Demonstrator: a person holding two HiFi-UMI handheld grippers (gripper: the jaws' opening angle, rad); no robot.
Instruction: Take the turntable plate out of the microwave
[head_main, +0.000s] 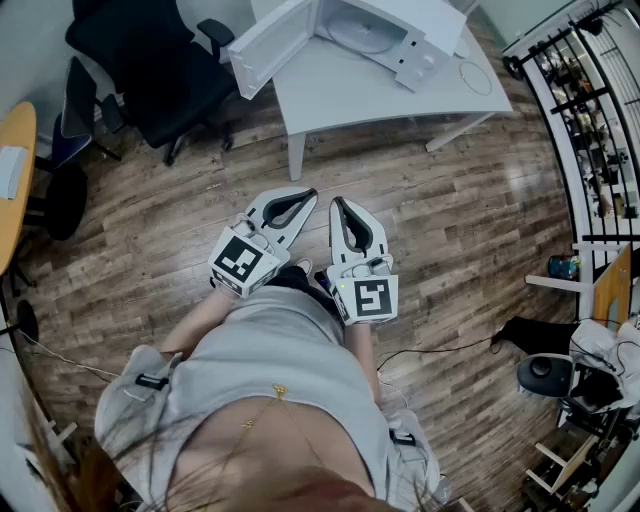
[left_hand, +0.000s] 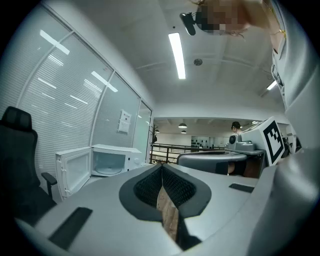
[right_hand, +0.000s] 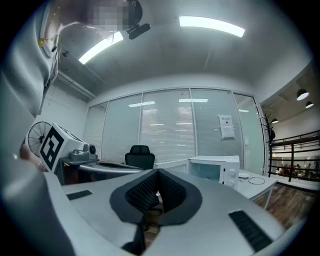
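Left gripper (head_main: 306, 194) and right gripper (head_main: 336, 201) are held side by side near the person's waist, over the wood floor (head_main: 450, 220), tips aimed toward the far desk (head_main: 340, 95). Left gripper view: both jaws are pressed together at the tip, nothing between them, only a sliver of floor showing through lower down. Right gripper view: same, jaws closed against each other, empty. Each gripper has a marker cube (head_main: 240, 262) with a black-and-white square pattern; the right one's cube (head_main: 371, 298) faces up.

The microwave (head_main: 385, 30) is white and sits on the white desk at the far side, well apart from both grippers. Its door (head_main: 272, 45) is swung fully open to the left. The turntable plate (head_main: 360, 33) is inside the cavity, lying flat on the cavity floor, pale and round.

A thin ring (head_main: 475, 77) lies on the desk right of the microwave. A black office chair (head_main: 150, 70) stands left of the desk.

A paper sheet (left_hand: 124, 121) is stuck on the glass wall behind the microwave; its print is too small to read. Brand on the microwave cannot be made out.
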